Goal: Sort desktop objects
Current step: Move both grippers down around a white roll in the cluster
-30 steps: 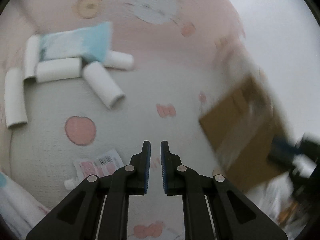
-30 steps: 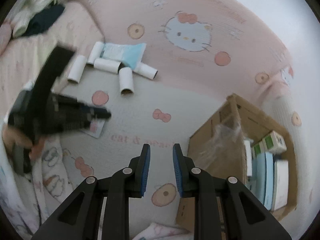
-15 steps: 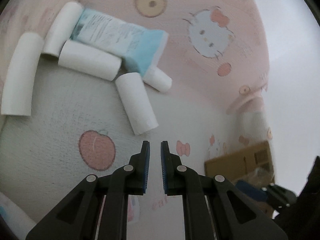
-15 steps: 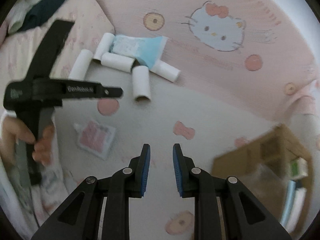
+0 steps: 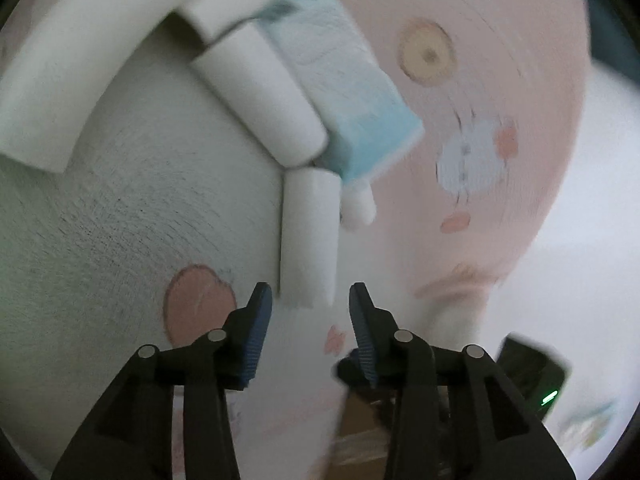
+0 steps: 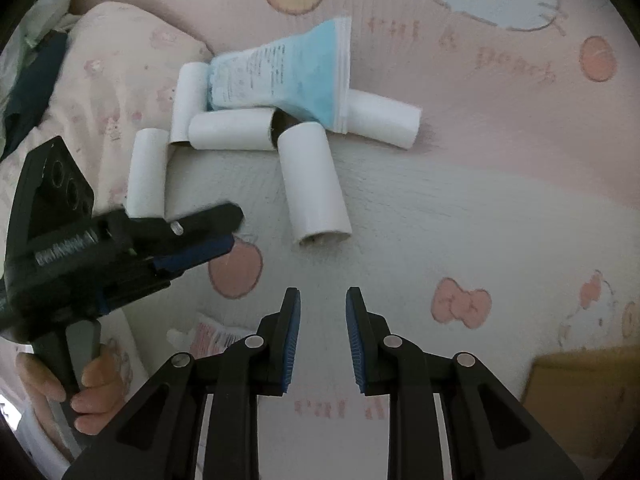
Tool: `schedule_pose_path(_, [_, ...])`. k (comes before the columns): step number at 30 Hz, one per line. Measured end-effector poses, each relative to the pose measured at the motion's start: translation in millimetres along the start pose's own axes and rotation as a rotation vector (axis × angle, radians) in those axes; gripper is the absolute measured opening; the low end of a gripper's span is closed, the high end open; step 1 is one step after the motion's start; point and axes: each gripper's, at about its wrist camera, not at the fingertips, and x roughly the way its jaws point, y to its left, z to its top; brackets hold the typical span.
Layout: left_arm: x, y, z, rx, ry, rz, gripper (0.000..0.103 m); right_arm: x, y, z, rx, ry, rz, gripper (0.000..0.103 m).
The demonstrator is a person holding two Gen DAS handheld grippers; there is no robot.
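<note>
left gripper point(image 5: 310, 300) jaws just been opening, nothing between pads yet; nearest white roll point(image 5: 308, 236) centre frame, just ahead. right gripper point(image 6: 323, 308) also parting, empty, lower centre. risk: roll may skid on soft blanket point(image 6: 460, 208), nudging blue tube point(image 6: 296, 72) resting on pile.

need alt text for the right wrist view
The open right gripper points down at white paper tubes and a blue tube on a pink cartoon blanket. The left gripper, hand-held, reaches in from the left, fingers apart.

White paper tubes point(image 6: 316, 184) under blue pouch point(image 6: 292, 76)
</note>
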Motion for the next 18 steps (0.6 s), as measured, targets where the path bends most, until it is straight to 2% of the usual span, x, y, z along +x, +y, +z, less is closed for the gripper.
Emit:
schedule_pose_path(1, [1.5,8.8,4.0,-0.061,-0.012,-0.031,0.046,6.0,0.8,3.5,-0.016,0.012,-0.012,0.025])
schedule_pose_path(4, [7.1,20.0,10.1,-0.130,-0.024,-0.056,0.048,20.2,7.9,9.5,-0.072,0.030,-0.038,0.031])
schedule_pose_path(7, [22.1,26.1,10.6,-0.166,0.034,-0.068,0.056,27.7,15.0,14.3,-0.105,0.029,-0.038,0.039])
schedule_pose_path(8, [29.4,29.0,9.5,-0.181,0.069,-0.058,0.060,28.7,16.5,16.4,-0.106,0.016,-0.037,0.045])
schedule_pose_path(9, [35.8,29.5,8.0,-0.178,0.099,-0.052,0.059,29.3,16.9,18.1,-0.102,0.006,-0.034,0.051])
schedule_pose_path(11, [39.6,23.0,9.0,-0.138,0.110,-0.036,0.061,30.4,16.7,22.2,-0.088,-0.016,-0.027,0.056])
schedule_pose_path(18, [42.2,23.5,8.2,-0.123,0.091,-0.064,0.061,48.2,19.9,33.4,-0.108,0.000,-0.029,0.056])
